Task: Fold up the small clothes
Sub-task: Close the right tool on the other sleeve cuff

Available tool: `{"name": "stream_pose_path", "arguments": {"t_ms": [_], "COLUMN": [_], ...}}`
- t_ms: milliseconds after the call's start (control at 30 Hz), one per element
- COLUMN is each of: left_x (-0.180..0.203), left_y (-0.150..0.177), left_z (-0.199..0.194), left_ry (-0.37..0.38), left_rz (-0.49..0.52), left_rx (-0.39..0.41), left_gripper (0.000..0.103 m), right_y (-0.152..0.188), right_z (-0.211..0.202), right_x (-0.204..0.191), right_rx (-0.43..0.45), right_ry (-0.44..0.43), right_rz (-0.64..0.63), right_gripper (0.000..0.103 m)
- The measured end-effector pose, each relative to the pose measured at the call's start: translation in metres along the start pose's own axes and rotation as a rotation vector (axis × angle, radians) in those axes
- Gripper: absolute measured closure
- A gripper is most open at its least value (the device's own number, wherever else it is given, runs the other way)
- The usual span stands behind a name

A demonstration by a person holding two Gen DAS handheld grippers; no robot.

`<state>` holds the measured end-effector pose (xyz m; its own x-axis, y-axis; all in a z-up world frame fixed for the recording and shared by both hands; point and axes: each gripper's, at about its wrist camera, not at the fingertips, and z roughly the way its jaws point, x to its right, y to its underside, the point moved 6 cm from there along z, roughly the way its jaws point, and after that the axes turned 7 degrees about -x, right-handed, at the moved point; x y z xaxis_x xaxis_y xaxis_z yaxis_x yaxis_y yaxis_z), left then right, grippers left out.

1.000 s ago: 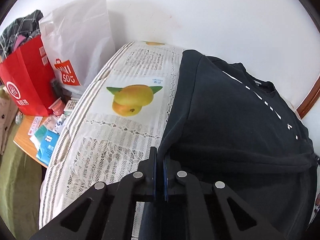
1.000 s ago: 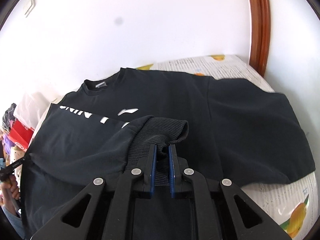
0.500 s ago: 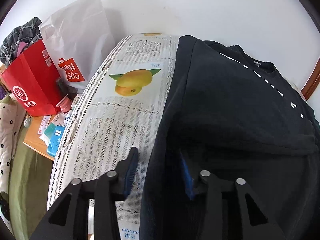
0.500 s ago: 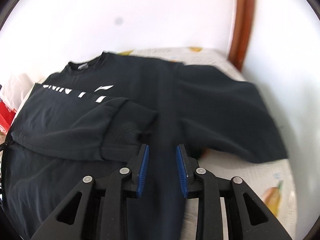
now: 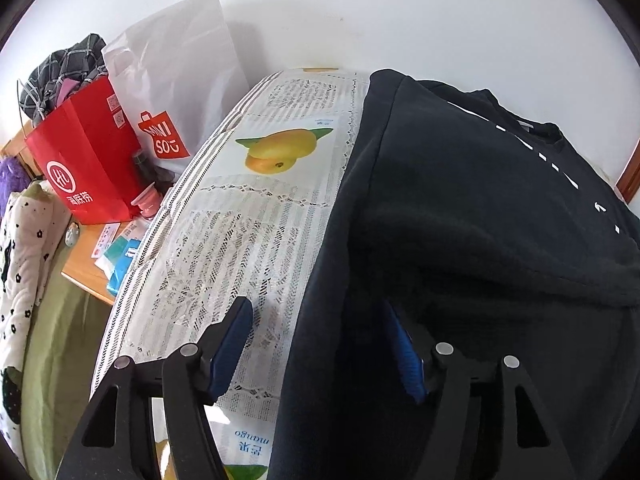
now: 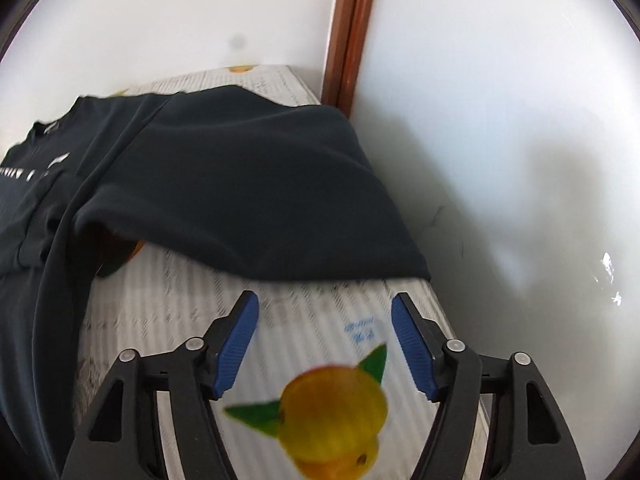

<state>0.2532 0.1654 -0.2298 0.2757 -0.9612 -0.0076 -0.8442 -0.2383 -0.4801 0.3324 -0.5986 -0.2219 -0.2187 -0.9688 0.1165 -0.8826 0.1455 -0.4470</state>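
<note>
A black sweatshirt (image 5: 472, 216) with white lettering lies spread on a table covered by a white lace-pattern cloth with mango prints (image 5: 256, 216). Its left sleeve is folded across the body. My left gripper (image 5: 320, 344) is open and empty, straddling the sweatshirt's left edge low over the table. In the right wrist view the sweatshirt's right sleeve (image 6: 256, 184) lies spread out towards the wall. My right gripper (image 6: 324, 340) is open and empty, over the bare cloth (image 6: 168, 312) just in front of that sleeve's lower edge.
Left of the table stand a red paper bag (image 5: 84, 160) and a white Miniso bag (image 5: 176, 92) on a wooden side table (image 5: 92, 284) with small packets. White walls (image 6: 500, 140) close the far and right sides; a brown wooden post (image 6: 348, 32) stands in the corner.
Both grippers let go of the sleeve they held and opened wide. The right gripper swung to the right, from over the shirt's middle to the bare cloth near the right sleeve.
</note>
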Motion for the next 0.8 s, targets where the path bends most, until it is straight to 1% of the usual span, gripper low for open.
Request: {"name": "stream_pose_path", "arguments": {"t_ms": [100, 133, 167, 200, 233, 300, 400, 433, 500, 567, 633, 700, 767, 800], "left_x": [-0.001, -0.001, -0.001, -0.002, -0.002, -0.002, -0.003, -0.003, -0.004, -0.003, -0.003, -0.002, -0.003, -0.003], "left_y": [0.000, 0.000, 0.000, 0.000, 0.000, 0.000, 0.001, 0.001, 0.002, 0.002, 0.002, 0.002, 0.002, 0.002], "left_z": [0.001, 0.001, 0.002, 0.002, 0.002, 0.002, 0.002, 0.002, 0.003, 0.003, 0.003, 0.003, 0.003, 0.004], "left_ry": [-0.007, -0.009, -0.011, -0.015, -0.019, -0.020, -0.019, -0.015, -0.002, 0.001, 0.000, -0.006, -0.010, -0.008], "left_rz": [-0.013, -0.017, -0.020, -0.022, -0.022, -0.022, -0.025, -0.027, -0.040, -0.039, -0.040, -0.040, -0.041, -0.043], "left_rx": [0.000, 0.000, 0.001, 0.003, 0.004, 0.007, 0.017, 0.020, 0.028, 0.028, 0.029, 0.030, 0.030, 0.030], "left_gripper": [0.034, 0.034, 0.033, 0.032, 0.032, 0.031, 0.030, 0.030, 0.028, 0.028, 0.028, 0.026, 0.025, 0.025], "right_y": [-0.016, -0.021, -0.025, -0.028, -0.033, -0.038, -0.048, -0.055, -0.064, -0.076, -0.086, -0.096, -0.102, -0.106], "right_z": [0.013, 0.016, 0.018, 0.019, 0.018, 0.015, -0.013, -0.031, -0.051, -0.080, -0.101, -0.115, -0.129, -0.136], "right_x": [0.010, 0.011, 0.011, 0.013, 0.013, 0.011, 0.013, 0.009, 0.001, -0.018, -0.042, -0.068, -0.097, -0.119], "right_rx": [-0.002, -0.006, -0.009, -0.004, 0.006, 0.019, 0.114, 0.169, 0.218, 0.288, 0.330, 0.348, 0.375, 0.378], "right_ry": [-0.010, -0.027, -0.034, -0.019, 0.034, 0.044, 0.038, 0.023, 0.008, -0.039, -0.082, -0.100, -0.164, -0.198], "right_rz": [0.040, 0.059, 0.069, 0.069, 0.045, 0.040, 0.097, 0.111, 0.114, 0.104, 0.081, 0.060, 0.024, -0.002], "right_gripper": [0.033, 0.035, 0.047, 0.059, 0.090, 0.093, 0.095, 0.095, 0.096, 0.096, 0.096, 0.096, 0.096, 0.096]}}
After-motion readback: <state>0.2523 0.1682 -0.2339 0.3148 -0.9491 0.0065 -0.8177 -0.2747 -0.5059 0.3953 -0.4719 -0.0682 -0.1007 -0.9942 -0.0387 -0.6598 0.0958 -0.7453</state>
